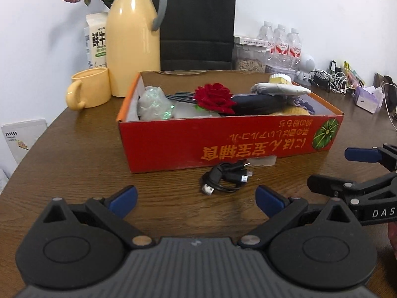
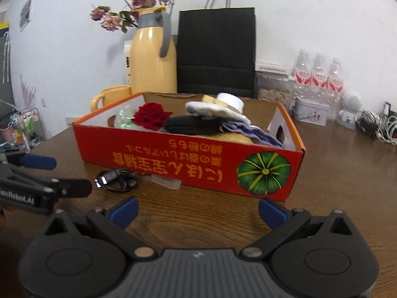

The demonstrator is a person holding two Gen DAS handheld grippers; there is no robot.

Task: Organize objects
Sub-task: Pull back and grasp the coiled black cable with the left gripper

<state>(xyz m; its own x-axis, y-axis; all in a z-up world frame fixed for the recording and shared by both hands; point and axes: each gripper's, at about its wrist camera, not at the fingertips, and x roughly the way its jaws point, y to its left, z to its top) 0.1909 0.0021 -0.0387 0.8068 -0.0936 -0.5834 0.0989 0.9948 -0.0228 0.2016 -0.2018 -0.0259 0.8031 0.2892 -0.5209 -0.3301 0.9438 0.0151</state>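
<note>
In the left wrist view the left gripper (image 1: 196, 200) fills the bottom of the frame, its blue-padded fingers (image 1: 123, 200) spread wide apart with nothing between them, held low over the wooden table (image 1: 74, 164). At the right edge of that frame the right gripper (image 1: 330, 167) juts in sideways, also spread and empty — one blue pad above, a black jaw arm below. The right wrist view mirrors this: the right gripper's own pads sit wide apart at the bottom, and the left gripper enters from the left edge.

The coiled black USB cable (image 1: 224, 177) lies loose on the table at lower centre of the left view, just in front of the red cardboard box (image 1: 223, 141) and apart from both grippers; its silver plug ends poke out of the coil. A small clear plastic piece (image 1: 264, 161) rests against the foot of the box, beside the cable.

The box is shallow, matte red with orange edges, upside-down yellow lettering and a green pumpkin picture at its right end. Inside, a velvety red artificial rose (image 1: 214, 97), a crinkly iridescent wrapped bundle (image 1: 153, 104), a dark folded item (image 1: 260, 104) and a white brimmed hat (image 2: 218, 109) are piled together.

Behind, at upper left, stand a glossy yellow thermos jug (image 1: 134, 37) with grey handle, a matching yellow mug (image 1: 88, 89) and a black paper bag (image 1: 198, 24).
</note>
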